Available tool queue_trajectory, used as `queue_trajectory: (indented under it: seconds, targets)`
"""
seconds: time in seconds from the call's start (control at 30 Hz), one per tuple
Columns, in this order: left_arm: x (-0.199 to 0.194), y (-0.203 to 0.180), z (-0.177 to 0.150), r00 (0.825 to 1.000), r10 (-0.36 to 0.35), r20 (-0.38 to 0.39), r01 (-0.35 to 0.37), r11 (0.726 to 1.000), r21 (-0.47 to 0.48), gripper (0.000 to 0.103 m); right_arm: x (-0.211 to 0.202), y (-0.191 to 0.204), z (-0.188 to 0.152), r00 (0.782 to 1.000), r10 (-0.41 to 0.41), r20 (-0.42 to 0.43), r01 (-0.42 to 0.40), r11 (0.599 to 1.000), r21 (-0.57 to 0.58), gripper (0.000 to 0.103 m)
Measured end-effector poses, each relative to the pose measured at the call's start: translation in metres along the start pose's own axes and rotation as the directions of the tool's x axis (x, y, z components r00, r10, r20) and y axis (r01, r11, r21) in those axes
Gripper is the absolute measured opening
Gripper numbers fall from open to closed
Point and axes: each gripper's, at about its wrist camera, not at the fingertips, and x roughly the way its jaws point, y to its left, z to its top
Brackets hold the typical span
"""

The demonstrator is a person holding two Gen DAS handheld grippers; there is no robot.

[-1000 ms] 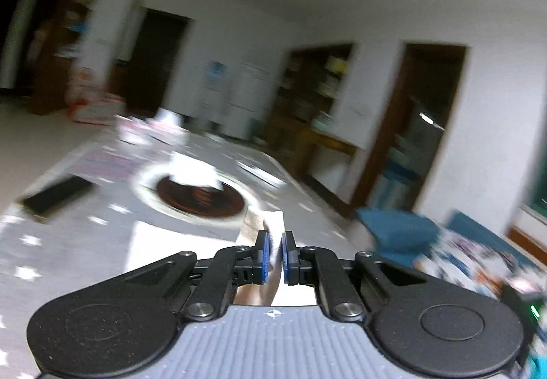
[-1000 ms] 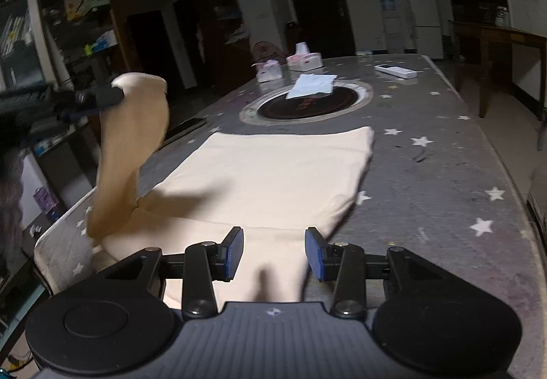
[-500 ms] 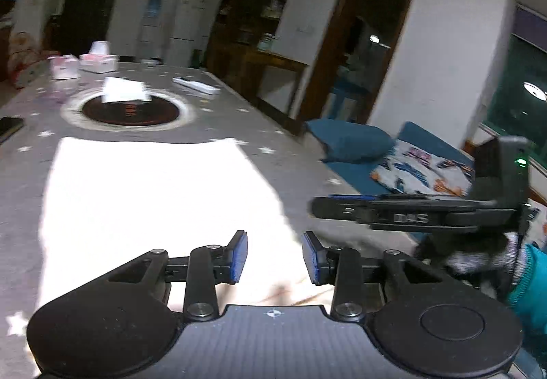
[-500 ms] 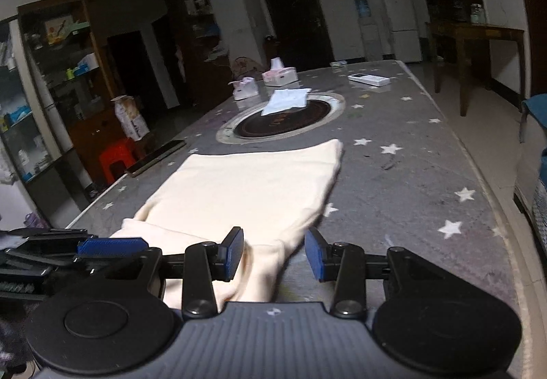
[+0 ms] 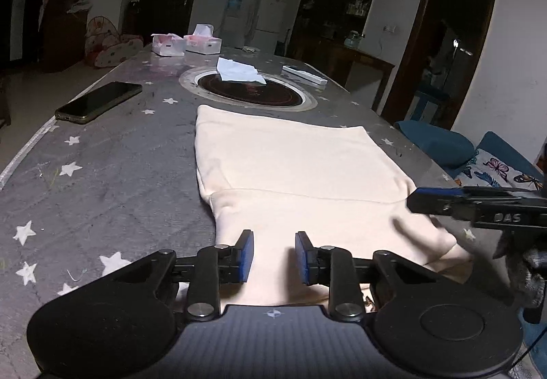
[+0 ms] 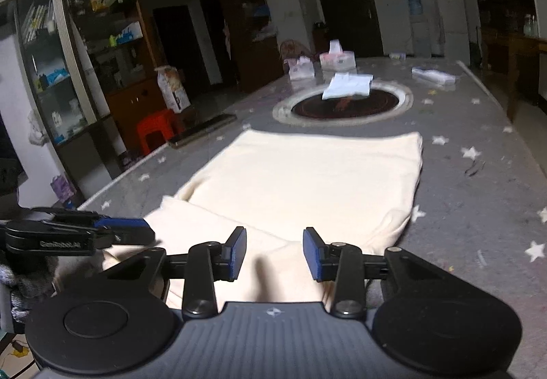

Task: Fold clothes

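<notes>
Both tools, left (image 5: 274,256) and right (image 6: 274,253), are hovering empty, jaws apart, over the cloth (image 5: 294,170) lying folded on the desk (image 5: 112,180).

The cream garment's (image 5: 301,180) near hem is hidden behind both gripper bodies at 6 o'clock. In the right wrist view the round inset (image 6: 345,103), the paper on it and the tissue boxes (image 6: 321,62) at 12 o'clock are blurred.
</notes>
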Motion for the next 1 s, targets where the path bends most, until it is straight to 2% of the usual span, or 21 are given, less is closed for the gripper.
queue_trajectory:
  seconds: [0.07, 0.17, 0.33, 0.43, 0.6, 0.7, 0.8, 1.0]
  targets:
    - [-0.004, -0.001, -0.002, 1.0, 0.008, -0.001, -0.008, 1.0, 0.018, 0.028, 0.005, -0.002, -0.003, 1.0, -0.009, -0.02, 0.009, 1.0, -0.002, 0.032]
    - [-0.008, -0.003, -0.003, 1.0, 0.011, -0.001, -0.011, 0.999, 0.052, 0.028, -0.001, -0.001, -0.007, 0.999, -0.027, -0.032, 0.026, 0.999, -0.029, 0.032]
    - [-0.007, -0.007, -0.005, 1.0, 0.016, -0.007, -0.015, 0.995, 0.098, 0.028, -0.017, 0.015, -0.016, 0.998, -0.05, -0.022, 0.046, 0.987, -0.153, 0.032]
    - [-0.011, -0.008, -0.006, 1.0, 0.016, -0.005, -0.015, 0.992, 0.123, 0.028, -0.018, 0.018, -0.024, 0.997, -0.062, -0.046, 0.053, 0.982, -0.179, 0.032]
    - [-0.032, -0.017, -0.011, 1.0, -0.009, -0.009, 0.011, 0.972, 0.236, 0.031, -0.034, 0.024, -0.023, 0.998, -0.055, -0.017, 0.051, 0.977, -0.207, 0.032]
    - [-0.044, -0.029, -0.022, 1.0, -0.018, -0.014, 0.022, 0.936, 0.351, 0.033, -0.034, 0.03, -0.026, 0.999, -0.046, -0.029, 0.037, 0.965, -0.259, 0.032]
    - [-0.053, -0.04, -0.036, 1.0, -0.018, -0.015, 0.024, 0.877, 0.48, 0.041, -0.028, 0.031, -0.033, 0.997, -0.057, -0.06, 0.037, 0.958, -0.285, 0.032]
    - [-0.055, -0.055, -0.056, 1.0, -0.03, -0.002, 0.025, 0.767, 0.641, 0.044, -0.04, 0.036, -0.03, 0.997, -0.053, -0.059, 0.031, 0.943, -0.33, 0.034]
